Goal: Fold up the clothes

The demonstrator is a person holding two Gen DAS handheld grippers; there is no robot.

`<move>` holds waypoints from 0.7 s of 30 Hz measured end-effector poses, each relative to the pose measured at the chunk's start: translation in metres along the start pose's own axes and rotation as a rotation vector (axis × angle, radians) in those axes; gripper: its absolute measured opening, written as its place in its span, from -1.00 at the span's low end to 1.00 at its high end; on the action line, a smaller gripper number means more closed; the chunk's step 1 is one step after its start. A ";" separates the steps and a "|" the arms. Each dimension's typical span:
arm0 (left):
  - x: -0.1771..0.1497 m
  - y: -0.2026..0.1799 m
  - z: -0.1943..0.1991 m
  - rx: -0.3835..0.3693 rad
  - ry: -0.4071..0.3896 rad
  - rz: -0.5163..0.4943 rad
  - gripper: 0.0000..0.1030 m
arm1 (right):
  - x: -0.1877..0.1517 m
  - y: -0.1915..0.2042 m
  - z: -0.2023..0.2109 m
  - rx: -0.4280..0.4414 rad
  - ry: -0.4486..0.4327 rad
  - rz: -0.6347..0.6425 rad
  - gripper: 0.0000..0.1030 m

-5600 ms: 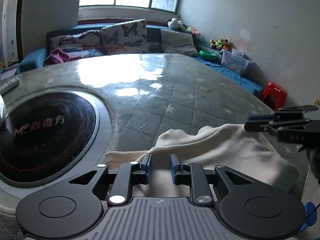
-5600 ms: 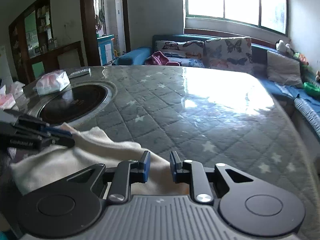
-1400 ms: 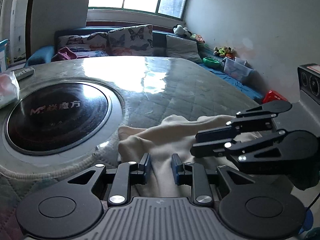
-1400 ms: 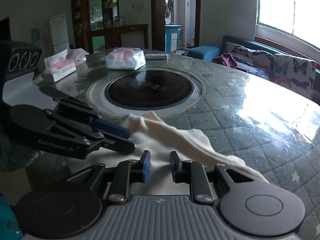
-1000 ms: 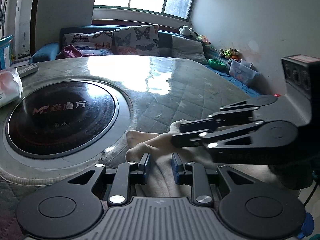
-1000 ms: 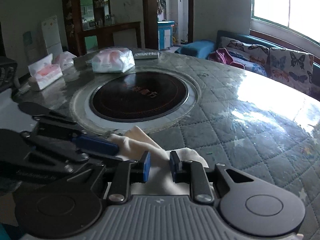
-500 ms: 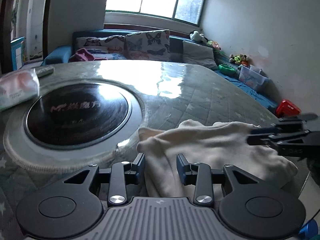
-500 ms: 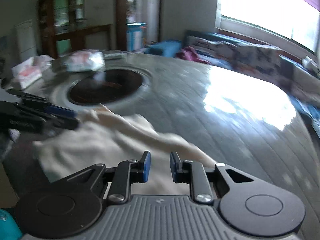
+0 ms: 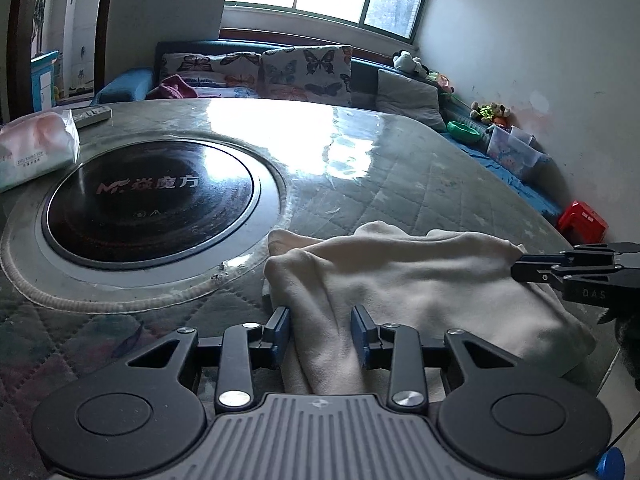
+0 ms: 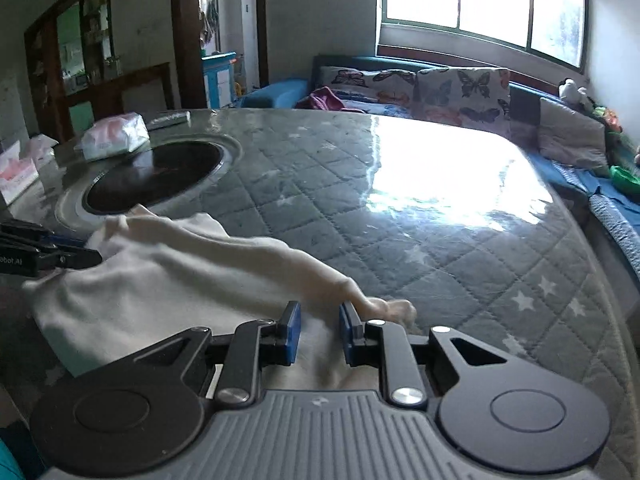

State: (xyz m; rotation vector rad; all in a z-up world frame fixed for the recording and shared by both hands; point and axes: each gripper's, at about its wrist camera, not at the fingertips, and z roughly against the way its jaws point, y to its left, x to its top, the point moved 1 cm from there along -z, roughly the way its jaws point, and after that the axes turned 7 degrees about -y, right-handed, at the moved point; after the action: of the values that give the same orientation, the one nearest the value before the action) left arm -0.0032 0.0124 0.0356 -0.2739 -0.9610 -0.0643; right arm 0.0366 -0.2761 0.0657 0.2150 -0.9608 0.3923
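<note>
Garment: cream garment (image 9: 420,280) lies bunched at my bench's (image 9: 400,168) near edge, beside the round cooktop (image 9: 152,204).
Left gripper (image 9: 320,330): jaws spread, cloth between.
Right gripper (image 10: 319,332): jaws pinching the cloth.

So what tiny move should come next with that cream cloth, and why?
Probably closing the left tool on the cream cloth. Its jaws stand apart with a ridge of cloth between them, while the right tool pinches the opposite end. Gripping both ends would likely let the person pull the rumpled cloth flat for folding.
</note>
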 end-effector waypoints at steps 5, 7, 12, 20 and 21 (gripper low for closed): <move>0.001 -0.002 -0.002 -0.009 0.004 0.000 -0.31 | -0.003 -0.007 -0.005 -0.020 -0.007 -0.017 -0.60; 0.001 -0.005 -0.004 -0.015 0.001 -0.005 -0.31 | -0.001 -0.009 -0.009 -0.033 -0.010 -0.006 -0.60; 0.008 -0.011 -0.021 -0.022 -0.011 0.005 -0.31 | 0.005 -0.017 -0.020 -0.073 -0.023 0.008 -0.59; 0.008 -0.007 -0.013 -0.014 -0.006 0.005 -0.27 | 0.005 -0.007 0.022 -0.071 -0.053 0.052 -0.61; 0.007 -0.007 -0.010 -0.014 -0.006 0.003 -0.27 | 0.001 -0.004 0.028 -0.074 -0.051 0.063 -0.61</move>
State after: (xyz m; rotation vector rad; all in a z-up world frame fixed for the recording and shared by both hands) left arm 0.0078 0.0035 0.0370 -0.2886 -0.9662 -0.0677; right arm 0.0180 -0.2893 0.0822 0.1279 -1.0319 0.4092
